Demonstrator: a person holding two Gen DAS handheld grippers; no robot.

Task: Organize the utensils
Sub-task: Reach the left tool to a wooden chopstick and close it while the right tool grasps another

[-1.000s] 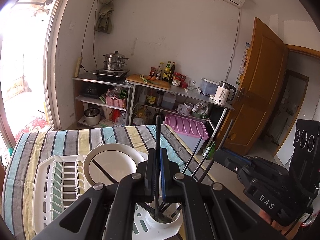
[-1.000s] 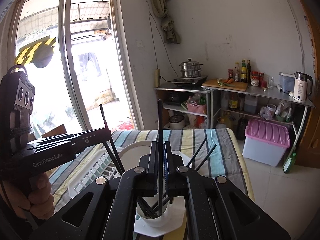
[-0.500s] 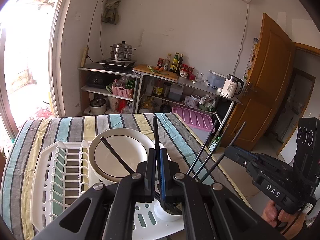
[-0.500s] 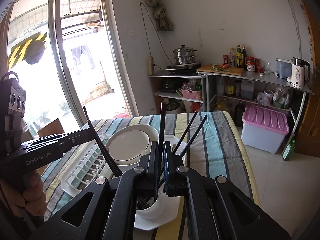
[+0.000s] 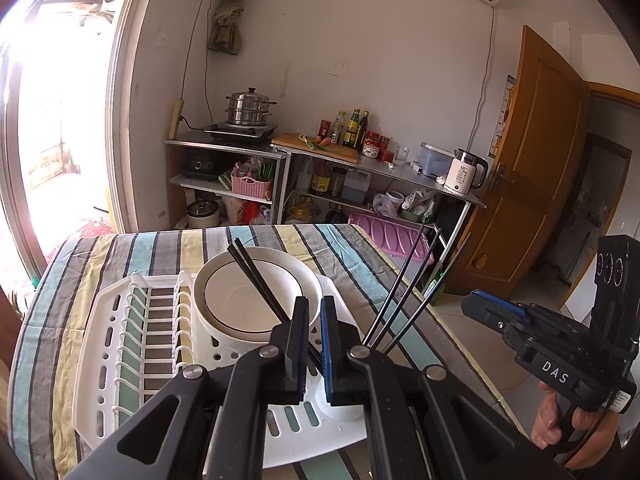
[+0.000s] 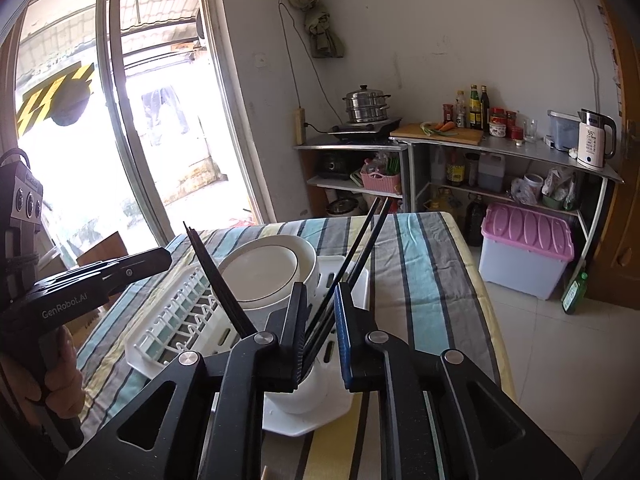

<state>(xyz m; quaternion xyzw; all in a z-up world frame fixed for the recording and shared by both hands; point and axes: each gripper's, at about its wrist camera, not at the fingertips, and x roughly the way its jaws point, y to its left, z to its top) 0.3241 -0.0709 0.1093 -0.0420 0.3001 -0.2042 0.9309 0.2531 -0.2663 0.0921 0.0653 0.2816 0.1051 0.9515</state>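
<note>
Chopsticks (image 6: 362,256): fanned upright in white cup (image 6: 310,390), kept together for storage.
Jaws: both grippers' jaws spread, pinching nothing.

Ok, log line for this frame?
left gripper: open | right gripper: open | chopsticks: in white cup | rack: holds plates

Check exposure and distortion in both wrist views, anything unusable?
Left wrist: window blown out at left, door bowed by fisheye, chopsticks sharp. Right wrist: glass door overexposed, plates and chopsticks readable.
</note>
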